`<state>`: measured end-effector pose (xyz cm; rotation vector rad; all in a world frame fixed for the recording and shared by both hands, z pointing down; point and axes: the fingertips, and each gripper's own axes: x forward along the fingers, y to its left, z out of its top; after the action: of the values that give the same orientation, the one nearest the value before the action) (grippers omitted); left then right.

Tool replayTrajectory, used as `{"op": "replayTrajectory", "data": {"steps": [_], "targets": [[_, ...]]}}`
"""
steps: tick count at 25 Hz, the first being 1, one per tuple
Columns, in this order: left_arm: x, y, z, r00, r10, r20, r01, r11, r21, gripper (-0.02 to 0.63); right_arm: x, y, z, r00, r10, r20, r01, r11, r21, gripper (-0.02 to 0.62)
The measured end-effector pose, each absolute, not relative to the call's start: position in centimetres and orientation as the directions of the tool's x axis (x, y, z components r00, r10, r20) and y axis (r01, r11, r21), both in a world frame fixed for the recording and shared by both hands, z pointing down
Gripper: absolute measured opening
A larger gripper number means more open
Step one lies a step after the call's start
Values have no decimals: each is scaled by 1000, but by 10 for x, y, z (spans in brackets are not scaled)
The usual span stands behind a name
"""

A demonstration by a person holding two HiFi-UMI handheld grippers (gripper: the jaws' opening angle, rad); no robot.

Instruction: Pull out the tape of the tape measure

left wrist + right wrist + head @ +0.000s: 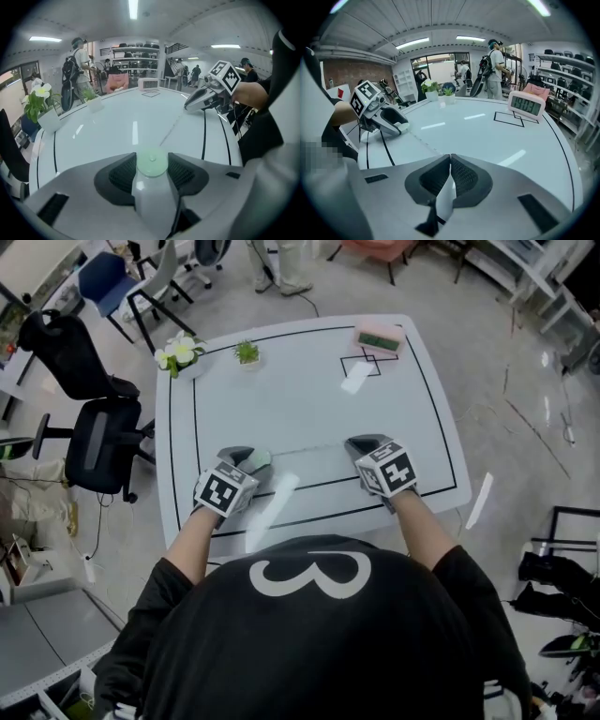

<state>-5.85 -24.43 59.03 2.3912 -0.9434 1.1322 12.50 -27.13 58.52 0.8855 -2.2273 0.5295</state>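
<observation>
The table (309, 409) has a glossy white top that mirrors the ceiling lights. The tape measure (151, 183) looks like smooth pale plastic with a light green disc; its tape (446, 199) is a thin white strip. Beside the tape measure, the fingers (123, 174) carry dark ribbed matt pads.

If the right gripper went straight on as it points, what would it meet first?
Most likely the bare white tabletop just ahead; the right gripper, shut on the thin white tape, tilts downward.
</observation>
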Motion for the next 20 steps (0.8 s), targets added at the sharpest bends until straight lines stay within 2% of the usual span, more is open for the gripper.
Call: {"op": "replayTrajectory", "data": {"steps": [5, 11, 12, 15, 17, 20], "targets": [[-56, -244, 590, 467, -431, 772, -690, -724, 14, 215, 129, -269, 593, -527, -419, 739, -718, 685, -124, 34], [-58, -246, 590, 473, -452, 756, -699, -715, 9, 222, 131, -266, 593, -547, -414, 728, -723, 672, -160, 135], [-59, -247, 590, 471, -460, 753, -698, -716, 0, 235, 132, -267, 591, -547, -422, 723, -725, 670, -157, 159], [-57, -243, 591, 486, -459, 744, -679, -734, -9, 325, 135, -263, 583, -551, -439, 710, -728, 669, -151, 210], [-56, -236, 588, 507, -455, 732, -667, -745, -2, 344, 136, -256, 574, -557, -447, 700, -728, 669, -151, 263], [-60, -231, 575, 530, -475, 702, -670, -742, 4, 351, 133, -242, 555, -593, -462, 660, -725, 663, -187, 278]]}}
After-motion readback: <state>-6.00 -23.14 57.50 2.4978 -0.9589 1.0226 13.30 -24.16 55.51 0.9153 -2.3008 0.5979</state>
